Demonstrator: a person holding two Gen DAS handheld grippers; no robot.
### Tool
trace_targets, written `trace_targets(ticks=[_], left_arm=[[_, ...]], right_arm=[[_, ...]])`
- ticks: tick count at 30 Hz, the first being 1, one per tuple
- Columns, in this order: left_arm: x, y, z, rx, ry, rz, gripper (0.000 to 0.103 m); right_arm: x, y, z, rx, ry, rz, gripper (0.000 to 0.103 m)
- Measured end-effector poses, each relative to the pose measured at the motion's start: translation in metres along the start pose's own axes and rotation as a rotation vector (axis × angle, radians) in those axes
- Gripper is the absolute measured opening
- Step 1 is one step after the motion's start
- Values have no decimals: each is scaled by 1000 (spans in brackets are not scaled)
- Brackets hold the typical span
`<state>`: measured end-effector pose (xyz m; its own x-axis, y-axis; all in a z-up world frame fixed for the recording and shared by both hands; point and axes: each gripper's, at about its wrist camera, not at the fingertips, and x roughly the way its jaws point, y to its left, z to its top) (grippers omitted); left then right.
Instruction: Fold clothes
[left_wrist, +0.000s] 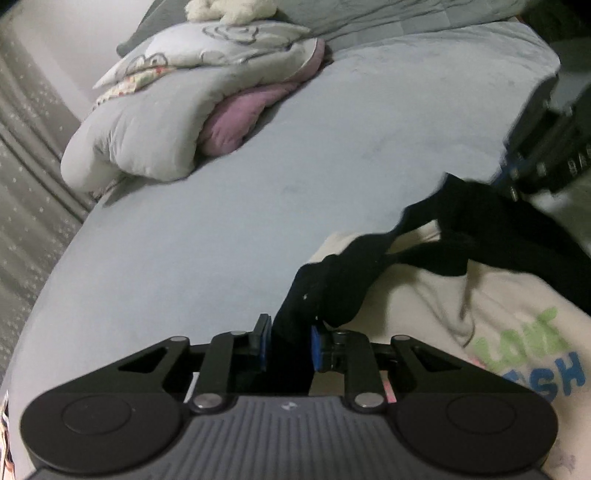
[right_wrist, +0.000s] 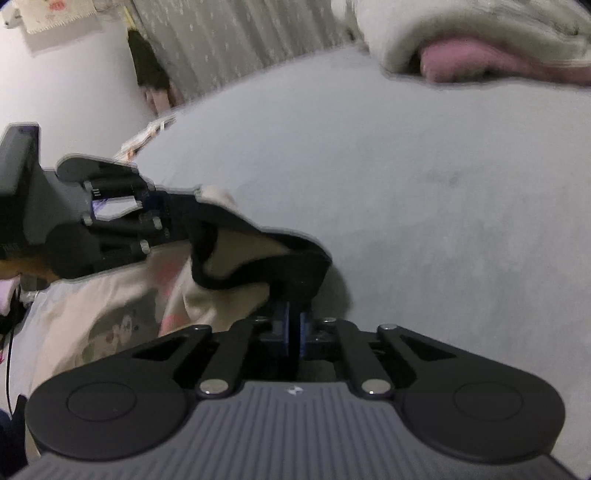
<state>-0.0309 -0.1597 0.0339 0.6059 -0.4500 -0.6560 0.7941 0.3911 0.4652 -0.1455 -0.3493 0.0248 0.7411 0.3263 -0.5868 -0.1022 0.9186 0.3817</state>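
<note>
While most of the grey bed (left_wrist: 229, 206) is bare sheet, nothing on it looks folded yet, so I'd call this very early in the job. Far end has a rolled-up grey and pink duvet (left_wrist: 184, 110) with a plush toy (left_wrist: 229, 9) behind it, neither part of the folding as far as I can tell.

Nearer the camera there's a cream printed garment (left_wrist: 461, 314) lying rumpled on the bed, green and blue lettering on it, totally unfolded. Guessing that one's waiting its turn.

On top of it, strung between the two claws, is a small black garment (left_wrist: 332, 280). Can't tell what it is exactly, it's bunched and twisted like a rope, some of it blurred. It's lifted off the cream one rather than laid flat.

Left gripper (left_wrist: 288, 347) has its blue pads partly closed with black fabric pinched between them. Right gripper (right_wrist: 293, 328) has its pads nearly together, clamped on the other end of the same black piece.

My read: the piece is picked up at two ends and needs spreading flat on the bare sheet before any actual fold happens. So basically everything is left to do, both garments.
</note>
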Motion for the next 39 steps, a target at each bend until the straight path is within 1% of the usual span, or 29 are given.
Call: trace_targets(ticks=[1,2,3,4,5,7,9,11,12,14,15,16,17,18,20,21,24,26,27,29,33,35,37,39], left_arm=[[-2,1,2,-9,-9,-9,18],[-3,3,5,-13,-13,-25,11],[-2,3,6,-9,-5,-26,6],[-2,2,7,-3,5,-10,5],[-1,2,8,0,11,6,4],[-4,3,10,-12,-1,43,3],[-13,13,12,-77,-37,68,3],[-27,22,14,-113,-68,73,3],[-37,27,15,-126,-87,92,3],[-65,40,16,-163,-142,159,3],[-73,44,17,-185,-160,162,3],[-96,56,17,-237,-210,169,3],[-128,68,17,-289,-272,180,3],[-159,76,16,-324,-324,191,3],[-208,88,16,-375,-406,206,3],[-240,95,15,-412,-458,216,3],[-296,108,14,-493,-549,221,3],[-345,114,17,-544,-608,249,3],[-358,116,19,-553,-621,258,3],[-397,112,27,-553,-645,302,3],[-440,98,42,-526,-693,348,4],[-454,88,52,-532,-706,368,4],[-464,79,62,-539,-711,392,4],[-471,69,76,-525,-715,442,4]], right_arm=[[-10,1,3,-1,-38,1,4],[-15,1,4,-3,-59,2,3],[-20,2,5,-13,-76,-8,3],[-26,3,6,-30,-97,-23,3],[-29,4,6,-43,-112,-37,3],[-41,12,9,-126,-165,-89,3],[-53,21,13,-188,-210,-100,3],[-67,30,19,-233,-251,-101,3],[-73,34,21,-244,-266,-103,3],[-89,43,28,-280,-304,-109,3],[-97,49,33,-307,-322,-111,3],[-106,54,37,-335,-339,-112,3],[-112,59,41,-355,-351,-113,3],[-120,69,49,-385,-375,-113,3],[-144,94,69,-465,-443,-115,3],[-156,106,78,-495,-476,-114,3],[-194,146,110,-578,-591,-112,3],[-211,165,125,-616,-640,-109,3],[-222,174,134,-633,-663,-101,3],[-247,189,148,-660,-705,-75,3],[-291,207,158,-709,-789,-85,3],[-308,214,157,-737,-828,-117,3],[-320,224,154,-801,-872,-207,3],[-328,231,151,-844,-902,-278,3]])
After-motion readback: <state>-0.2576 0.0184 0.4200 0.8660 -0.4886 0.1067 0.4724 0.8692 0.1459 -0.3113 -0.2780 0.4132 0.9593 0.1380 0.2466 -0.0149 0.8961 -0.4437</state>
